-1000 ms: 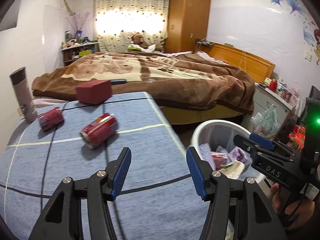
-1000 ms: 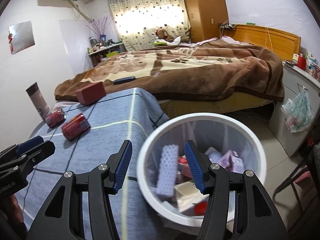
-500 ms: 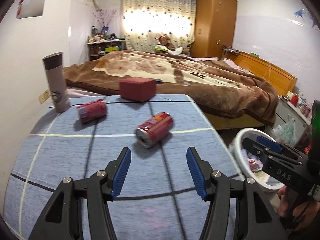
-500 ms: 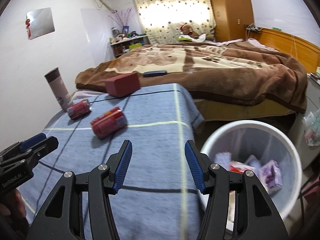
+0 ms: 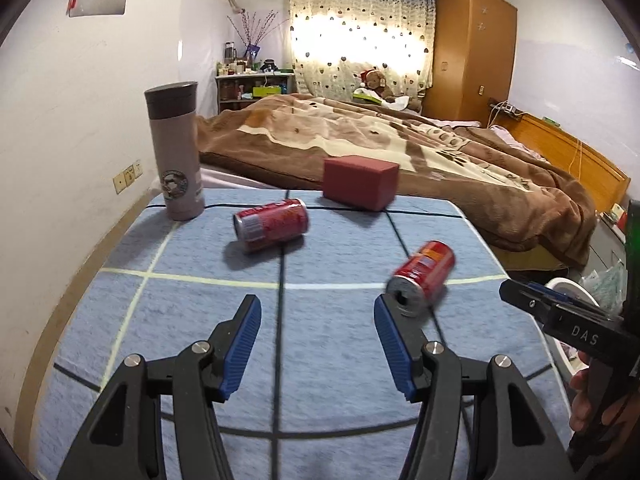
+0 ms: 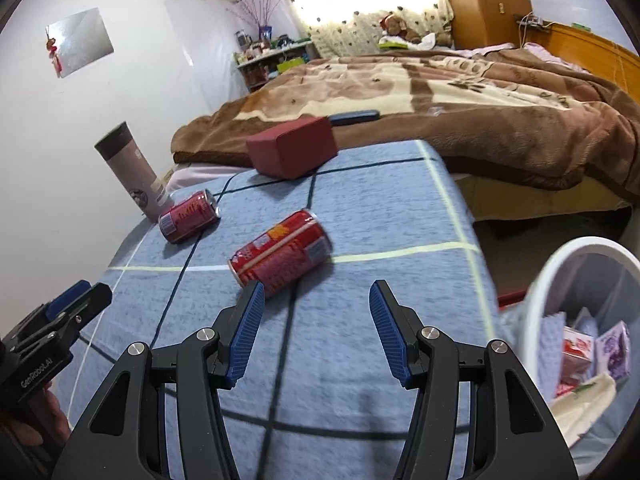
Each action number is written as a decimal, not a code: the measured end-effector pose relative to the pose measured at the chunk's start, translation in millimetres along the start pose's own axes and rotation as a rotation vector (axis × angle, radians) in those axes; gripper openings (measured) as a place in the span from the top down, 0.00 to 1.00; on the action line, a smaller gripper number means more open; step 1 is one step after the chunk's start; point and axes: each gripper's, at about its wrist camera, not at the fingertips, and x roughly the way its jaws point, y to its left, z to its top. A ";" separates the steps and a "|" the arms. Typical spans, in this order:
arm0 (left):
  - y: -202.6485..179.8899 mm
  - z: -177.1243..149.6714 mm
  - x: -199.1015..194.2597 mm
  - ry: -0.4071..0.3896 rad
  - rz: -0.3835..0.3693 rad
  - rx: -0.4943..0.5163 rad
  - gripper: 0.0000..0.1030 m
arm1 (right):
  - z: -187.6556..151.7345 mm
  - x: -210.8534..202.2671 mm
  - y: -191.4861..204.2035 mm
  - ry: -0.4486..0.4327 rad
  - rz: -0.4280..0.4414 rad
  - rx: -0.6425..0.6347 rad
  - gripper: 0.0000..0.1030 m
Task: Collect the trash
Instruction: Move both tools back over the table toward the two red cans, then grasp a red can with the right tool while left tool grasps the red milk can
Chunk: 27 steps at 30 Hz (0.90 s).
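Observation:
Two red drink cans lie on their sides on the blue checked tablecloth (image 5: pixel 192 320). The far can (image 5: pixel 272 225) (image 6: pixel 189 217) rests near the thermos; the near can (image 5: pixel 423 278) (image 6: pixel 282 258) lies closer to me. My left gripper (image 5: pixel 316 312) hovers open over the cloth, its right fingertip just beside the near can's end, nothing between the jaws. My right gripper (image 6: pixel 316 298) is open too, its left fingertip just in front of the near can. The white trash bin (image 6: pixel 536 312) (image 5: pixel 568 285) stands off the table's right edge, holding several wrappers.
A grey thermos (image 5: pixel 176 152) stands upright at the table's far left by the wall. A dark red box (image 5: pixel 360 188) sits at the far edge. Behind is a bed with a brown blanket (image 5: pixel 460 160). A hand holds each gripper's handle.
Both grippers have swung left, away from the trash bin and over the table. The cans now sit closer in both views, and the bin has slid to the right edge.

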 end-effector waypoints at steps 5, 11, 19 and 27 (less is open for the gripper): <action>21.4 9.2 15.9 0.007 0.028 0.001 0.38 | 6.1 22.1 15.5 0.028 0.013 -0.001 0.45; 37.7 25.9 39.5 0.031 0.033 0.054 0.37 | 12.6 48.2 20.3 0.050 -0.021 0.063 0.42; 46.9 57.5 78.3 0.051 -0.006 0.120 0.33 | 26.5 69.7 26.1 0.061 -0.063 0.093 0.32; 53.7 77.9 118.9 0.101 -0.028 0.166 0.32 | 28.8 96.8 32.3 0.135 -0.083 0.107 0.31</action>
